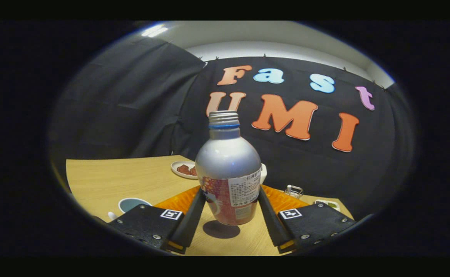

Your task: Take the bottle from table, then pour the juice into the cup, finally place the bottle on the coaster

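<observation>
- Right now both fingers (205, 207) press on the lower body of the bottle (228, 173), one on each flank, so the gripper (228, 221) is clamped on it
- Its base hangs clear of the worktop (113, 177), with a round shadow on the wood just under it, which I read as the bottle lifted and carried upright
- Holding it low and upright likely keeps the juice in: the threaded neck looks to have no cap
- Just behind the bottle lies an orange ribbed mat (282, 200), probably the coaster for the final step
- A white vessel (263, 173) peeks out from behind the bottle; whether it is the cup I cannot tell
- Beside one finger sits a teal cup (132, 204), a likely target for pouring
- Farther off, a small plate (184, 169) with dark red pieces, and a small clear item (294, 191) near the worktop's far edge
- By my judgement the pour is not yet begun
</observation>
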Demonstrator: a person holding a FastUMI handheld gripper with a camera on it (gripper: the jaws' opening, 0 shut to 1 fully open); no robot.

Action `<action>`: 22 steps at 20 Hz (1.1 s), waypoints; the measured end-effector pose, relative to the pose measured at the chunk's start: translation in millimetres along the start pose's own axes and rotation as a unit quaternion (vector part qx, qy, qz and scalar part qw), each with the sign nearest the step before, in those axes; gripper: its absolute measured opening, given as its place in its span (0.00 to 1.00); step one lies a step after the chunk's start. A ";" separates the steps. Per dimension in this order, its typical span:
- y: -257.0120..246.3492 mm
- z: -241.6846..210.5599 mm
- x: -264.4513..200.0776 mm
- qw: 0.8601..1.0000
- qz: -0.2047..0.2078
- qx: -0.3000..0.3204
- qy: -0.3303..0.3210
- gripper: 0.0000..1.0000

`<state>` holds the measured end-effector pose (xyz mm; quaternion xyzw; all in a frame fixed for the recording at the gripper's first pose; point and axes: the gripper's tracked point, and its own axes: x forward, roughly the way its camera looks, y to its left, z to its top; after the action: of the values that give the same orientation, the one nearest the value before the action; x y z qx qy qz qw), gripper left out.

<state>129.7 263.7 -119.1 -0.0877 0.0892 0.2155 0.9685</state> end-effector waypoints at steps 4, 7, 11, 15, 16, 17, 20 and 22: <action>-4.5 -20.2 4.8 0.997 0.003 0.075 0.017 0.77; -10.8 -38.8 12.7 0.995 -0.001 0.091 0.034 0.77; -11.5 -64.5 19.4 0.992 -0.004 0.115 0.057 0.77; -12.4 -90.0 25.0 0.989 -0.009 0.124 0.080 0.77; -12.2 -94.7 26.7 0.988 -0.009 0.126 0.083 0.77; -11.7 -101.0 28.2 0.988 -0.011 0.127 0.089 0.77; -7.2 -116.8 32.0 0.986 -0.010 0.127 0.105 0.77; -3.9 -123.5 34.8 0.985 -0.007 0.127 0.113 0.77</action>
<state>145.8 248.5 -245.5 0.0113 0.2241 0.1840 0.9570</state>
